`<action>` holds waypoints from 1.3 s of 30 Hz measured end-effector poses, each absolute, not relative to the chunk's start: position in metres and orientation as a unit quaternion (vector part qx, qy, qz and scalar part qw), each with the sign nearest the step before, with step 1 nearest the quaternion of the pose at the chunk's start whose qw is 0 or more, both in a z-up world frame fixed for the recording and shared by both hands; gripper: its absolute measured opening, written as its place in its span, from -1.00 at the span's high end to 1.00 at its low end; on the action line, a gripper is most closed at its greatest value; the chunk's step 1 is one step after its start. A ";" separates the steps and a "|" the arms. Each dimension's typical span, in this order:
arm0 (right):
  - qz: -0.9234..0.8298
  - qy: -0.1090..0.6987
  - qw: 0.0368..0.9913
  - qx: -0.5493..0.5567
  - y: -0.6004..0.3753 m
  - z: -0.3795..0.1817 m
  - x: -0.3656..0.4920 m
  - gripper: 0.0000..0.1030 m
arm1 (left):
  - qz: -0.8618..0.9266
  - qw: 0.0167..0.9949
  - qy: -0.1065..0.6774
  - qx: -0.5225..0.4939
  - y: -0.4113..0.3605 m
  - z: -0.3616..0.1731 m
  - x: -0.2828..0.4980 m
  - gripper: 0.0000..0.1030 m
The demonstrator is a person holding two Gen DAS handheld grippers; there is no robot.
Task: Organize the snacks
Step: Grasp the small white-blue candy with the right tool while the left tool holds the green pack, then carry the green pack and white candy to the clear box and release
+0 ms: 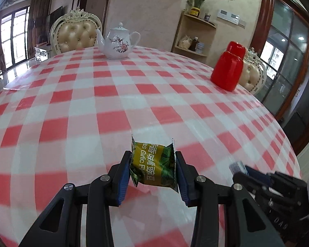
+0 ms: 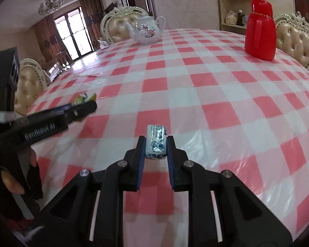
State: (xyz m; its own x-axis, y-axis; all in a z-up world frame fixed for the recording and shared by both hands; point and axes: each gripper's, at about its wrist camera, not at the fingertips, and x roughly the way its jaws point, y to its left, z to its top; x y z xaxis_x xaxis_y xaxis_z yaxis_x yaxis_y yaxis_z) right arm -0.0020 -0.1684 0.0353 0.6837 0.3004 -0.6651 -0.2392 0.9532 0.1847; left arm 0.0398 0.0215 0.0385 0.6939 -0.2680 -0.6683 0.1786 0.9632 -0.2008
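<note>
In the left wrist view, your left gripper (image 1: 153, 164) has its fingers clamped on a green and yellow snack packet (image 1: 153, 162), lifted above the checked surface (image 1: 113, 103). A teapot (image 1: 118, 43) stands at twelve o'clock, a red flask (image 1: 228, 66) at two.

In the right wrist view, your right gripper (image 2: 156, 146) pinches a white and blue candy (image 2: 156, 142) between its fingers above the surface, the left gripper at nine o'clock.

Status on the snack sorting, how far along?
Nothing looks placed yet: no container or snack pile in view. In hand: left gripper clamps a green garlic-pea packet; right gripper clamps a blue-and-white packet, both above the checked tablecloth. Left: putting both down.
</note>
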 end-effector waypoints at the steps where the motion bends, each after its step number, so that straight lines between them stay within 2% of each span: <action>1: 0.150 0.368 0.917 0.041 -0.167 0.036 -0.005 0.55 | -0.119 0.918 0.374 -0.059 0.022 0.036 0.033 0.19; 18: 0.215 0.332 0.918 0.025 -0.122 0.052 -0.089 0.55 | -0.054 0.932 0.352 -0.062 0.069 0.042 -0.087 0.19; 27: 0.294 0.320 0.900 -0.022 -0.043 0.055 -0.146 0.55 | 0.014 0.941 0.330 -0.067 0.147 0.055 -0.166 0.19; 39: 0.426 0.300 0.845 -0.118 0.098 0.060 -0.232 0.55 | 0.119 0.937 0.316 -0.095 0.264 0.048 -0.261 0.19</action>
